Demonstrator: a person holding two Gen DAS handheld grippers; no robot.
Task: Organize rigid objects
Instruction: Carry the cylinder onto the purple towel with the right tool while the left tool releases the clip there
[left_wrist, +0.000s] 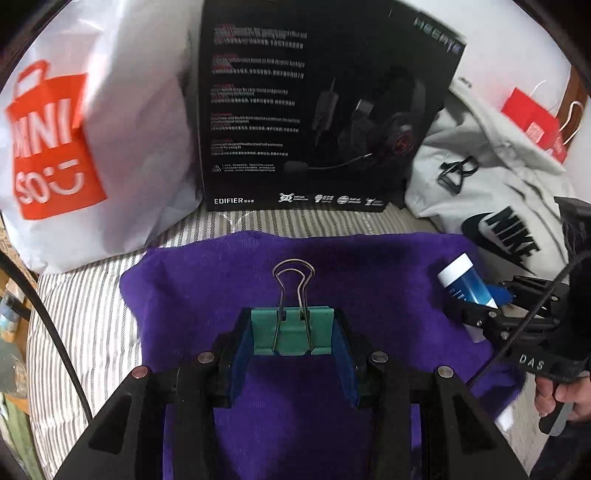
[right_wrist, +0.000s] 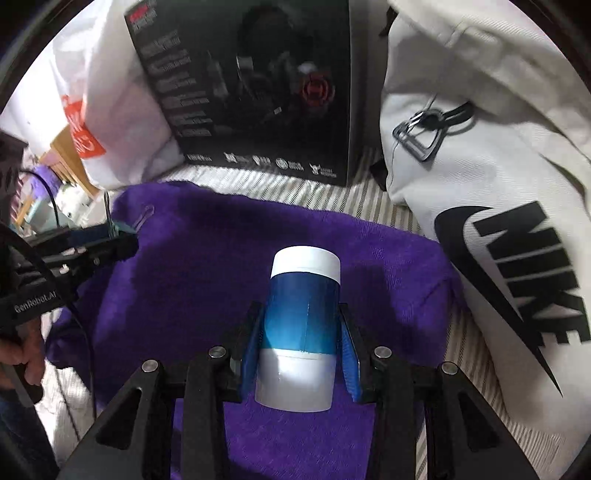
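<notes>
While the left gripper clamps a green binder clip between its pads above the purple towel, the right gripper squeezes a blue-and-white bottle to its right.

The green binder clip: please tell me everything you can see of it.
The green binder clip has a teal metal-looking body and two silver wire handles, both folded forward, away from the camera. The left gripper holds it by its sides, between blue-padded fingers, above the purple towel.
</notes>
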